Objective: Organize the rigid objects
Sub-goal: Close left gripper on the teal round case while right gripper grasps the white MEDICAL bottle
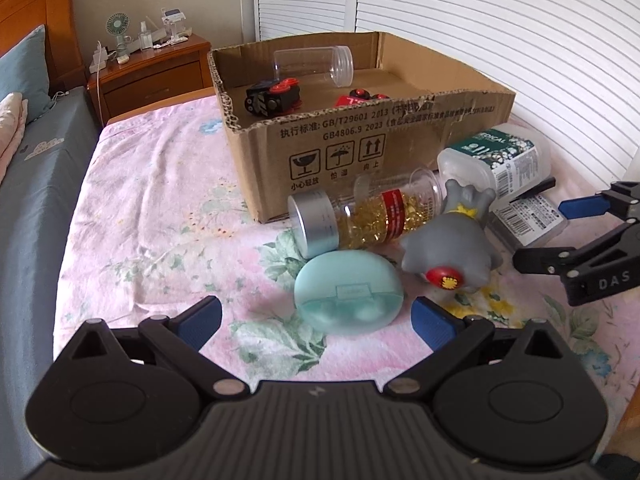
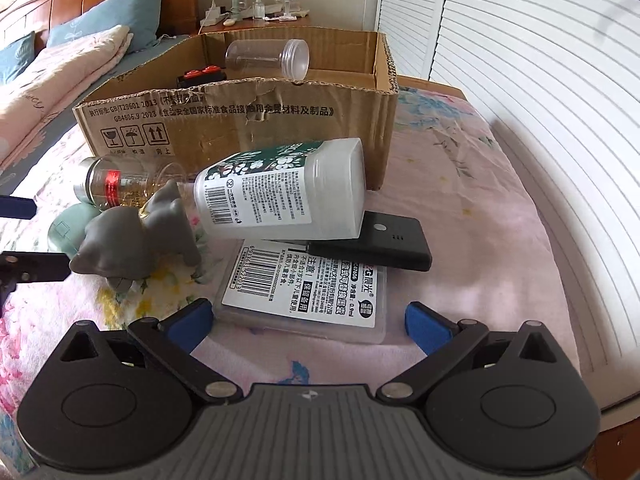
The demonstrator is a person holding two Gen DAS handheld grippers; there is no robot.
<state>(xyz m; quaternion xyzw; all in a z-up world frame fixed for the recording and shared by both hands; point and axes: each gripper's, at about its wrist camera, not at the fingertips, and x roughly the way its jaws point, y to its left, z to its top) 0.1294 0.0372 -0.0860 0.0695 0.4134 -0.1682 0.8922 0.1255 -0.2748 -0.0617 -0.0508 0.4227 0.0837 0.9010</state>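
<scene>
The left tool is spread wide — the mint case lies on the bed between its fingertips, perhaps untouched. The right tool, also released, flanks the flat labelled box.

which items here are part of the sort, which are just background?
Job items:
- brown cardboard box
- mint oval plastic case
- clear capsule bottle with silver cap
- grey rubber toy figure
- white labelled plastic jar
- black flat device
- clear flat labelled case

Background:
- wooden nightstand with green fan
- blue pillow
</scene>
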